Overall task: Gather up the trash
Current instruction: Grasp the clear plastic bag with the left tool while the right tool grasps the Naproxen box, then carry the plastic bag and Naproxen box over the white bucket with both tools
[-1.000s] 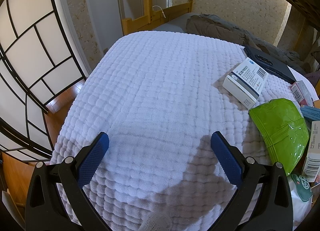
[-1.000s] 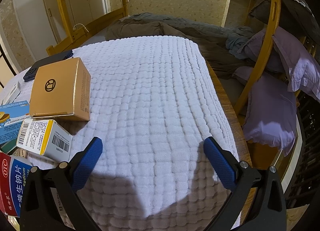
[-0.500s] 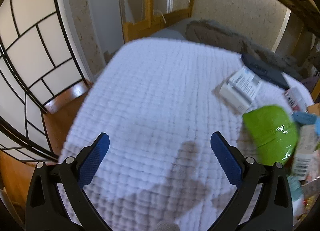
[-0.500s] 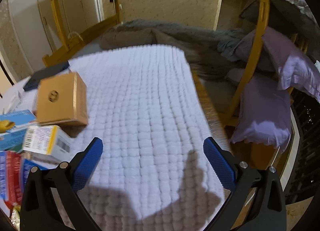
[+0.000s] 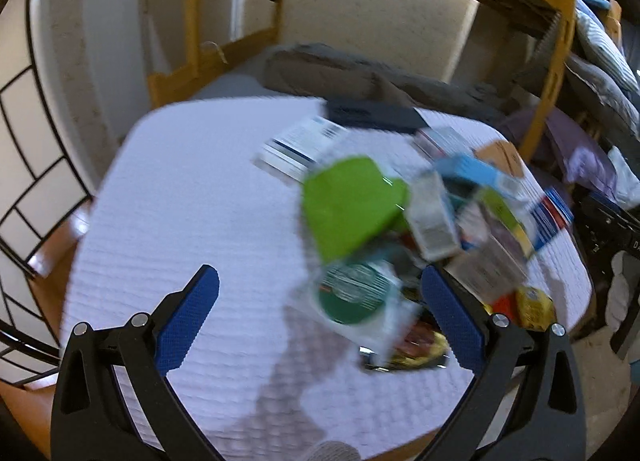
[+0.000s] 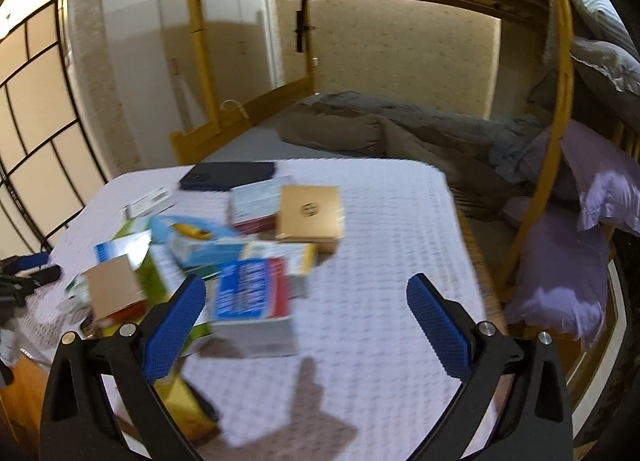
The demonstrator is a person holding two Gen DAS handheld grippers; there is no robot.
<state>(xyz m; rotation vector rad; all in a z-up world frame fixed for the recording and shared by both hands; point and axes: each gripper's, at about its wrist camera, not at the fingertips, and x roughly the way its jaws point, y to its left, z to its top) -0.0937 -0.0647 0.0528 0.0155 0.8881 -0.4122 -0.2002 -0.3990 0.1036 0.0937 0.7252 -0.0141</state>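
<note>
Overall, both views are motion-blurred, yet the heap of trash shows clearly on the white quilted cloth [image 5: 180, 221] that covers the worktop. Seen from the left wrist, the left gripper [image 5: 320, 313] has its blue fingers [image 5: 186, 317] spread wide and holds nothing; a green pouch [image 5: 348, 205] lies ahead of it, with a white packet bearing a green round label [image 5: 356, 293] nearer, between the fingers in the view. Seen from the right wrist, the right gripper [image 6: 304, 317] is likewise wide open and empty, hovering over the cloth. A blue-and-red medicine box [image 6: 252, 297] sits just beside its left finger, a tan cardboard box [image 6: 310, 213] lies farther back, and a dark phone [image 6: 228, 176] rests near the far edge. Smaller boxes in the pile are too blurred to name.
</note>
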